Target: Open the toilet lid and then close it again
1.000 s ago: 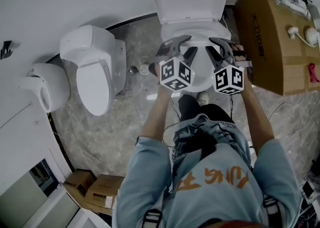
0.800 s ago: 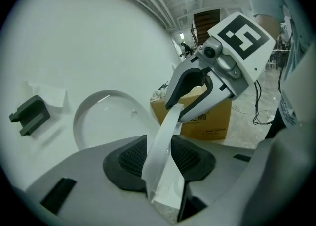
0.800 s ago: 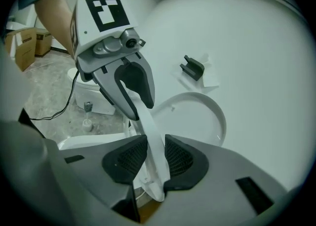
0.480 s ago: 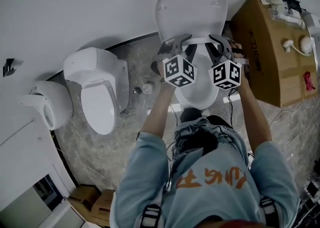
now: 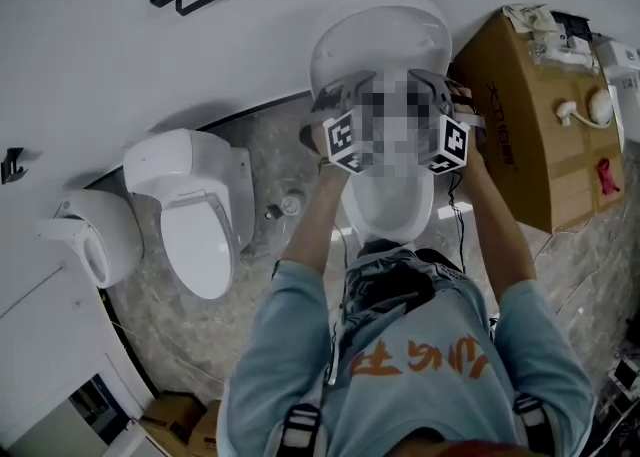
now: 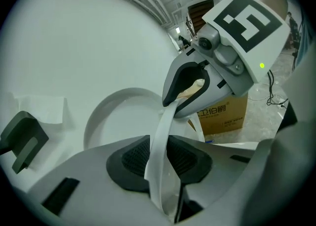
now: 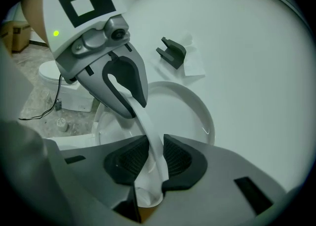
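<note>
I am holding the toilet lid (image 5: 385,30) up above the toilet bowl (image 5: 392,213). My left gripper (image 6: 160,158), its jaws just closing, and my right gripper (image 7: 152,158) are clamping the lid's thin front edge. I am judging it stiff, light and slippery.

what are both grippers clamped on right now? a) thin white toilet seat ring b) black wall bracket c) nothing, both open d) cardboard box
a: the left gripper, whose jaws have just been closing, and the right gripper both press their pads on the toilet seat ring spanning between them.
</note>
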